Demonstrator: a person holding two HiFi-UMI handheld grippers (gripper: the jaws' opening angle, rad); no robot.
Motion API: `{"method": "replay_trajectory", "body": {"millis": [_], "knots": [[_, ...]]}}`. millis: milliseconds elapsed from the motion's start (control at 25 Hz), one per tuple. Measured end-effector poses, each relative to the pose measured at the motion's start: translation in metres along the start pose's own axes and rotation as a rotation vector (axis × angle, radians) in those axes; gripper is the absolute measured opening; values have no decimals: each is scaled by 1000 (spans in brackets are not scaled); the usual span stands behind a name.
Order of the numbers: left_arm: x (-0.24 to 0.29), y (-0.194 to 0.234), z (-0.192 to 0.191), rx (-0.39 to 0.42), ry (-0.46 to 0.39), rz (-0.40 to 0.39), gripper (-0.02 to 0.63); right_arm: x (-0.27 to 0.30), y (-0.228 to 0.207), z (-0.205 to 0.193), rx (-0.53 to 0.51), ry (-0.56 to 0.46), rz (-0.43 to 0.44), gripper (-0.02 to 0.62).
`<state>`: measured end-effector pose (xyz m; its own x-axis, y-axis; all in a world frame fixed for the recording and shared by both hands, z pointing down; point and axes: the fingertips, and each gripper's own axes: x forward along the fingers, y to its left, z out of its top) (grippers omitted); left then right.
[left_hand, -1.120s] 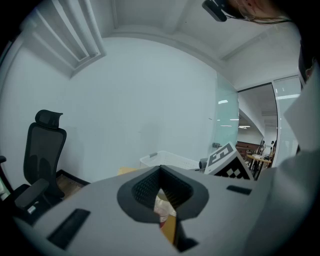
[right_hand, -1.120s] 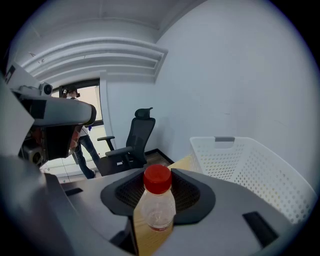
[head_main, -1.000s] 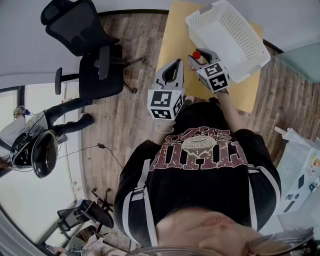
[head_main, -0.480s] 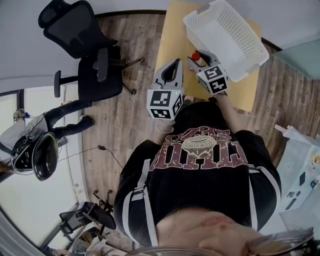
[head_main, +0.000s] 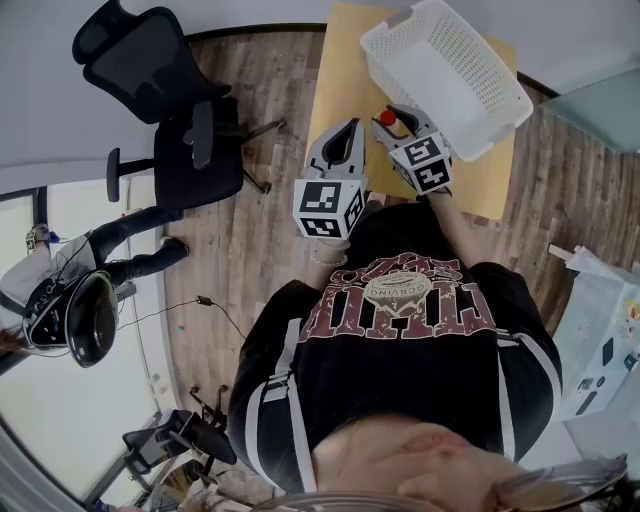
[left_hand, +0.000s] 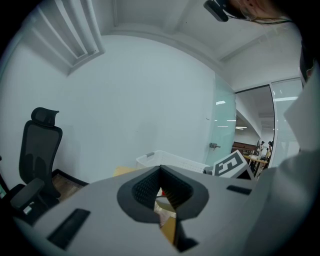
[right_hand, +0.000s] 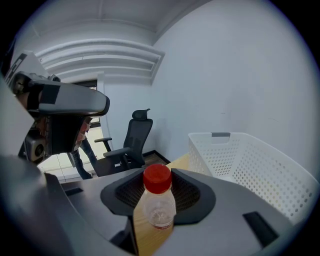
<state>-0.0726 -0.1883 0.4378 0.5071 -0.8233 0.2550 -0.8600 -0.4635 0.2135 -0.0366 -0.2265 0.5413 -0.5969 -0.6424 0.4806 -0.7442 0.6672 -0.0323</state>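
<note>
My right gripper (right_hand: 159, 186) is clamped round a small clear plastic bottle with a red cap (right_hand: 158, 207). It's upright over the middle of the pale wooden worktop (head_main: 335, 60), just beside the white perforated plastic basket (right_hand: 260, 170), and I reckon upright makes it steadier. My left gripper (left_hand: 161, 172) is closed on nothing by the worktop's left edge, I guess to stay out of the way.

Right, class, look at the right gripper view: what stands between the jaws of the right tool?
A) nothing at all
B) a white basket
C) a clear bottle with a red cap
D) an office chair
C: in the right gripper view the clear bottle with its red cap stands between the jaws of the right tool, while the white basket stands apart, further off to the side.
</note>
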Motion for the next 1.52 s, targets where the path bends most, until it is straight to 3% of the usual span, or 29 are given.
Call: {"method": "replay_trajectory", "body": {"millis": [600, 1520], "knots": [[0, -5, 4, 6, -13, -24, 46, -10, -1, 6, -27, -5, -45, 170], [1, -14, 11, 15, -33, -38, 46, -68, -18, 60, 6, -162, -121, 169]]}}
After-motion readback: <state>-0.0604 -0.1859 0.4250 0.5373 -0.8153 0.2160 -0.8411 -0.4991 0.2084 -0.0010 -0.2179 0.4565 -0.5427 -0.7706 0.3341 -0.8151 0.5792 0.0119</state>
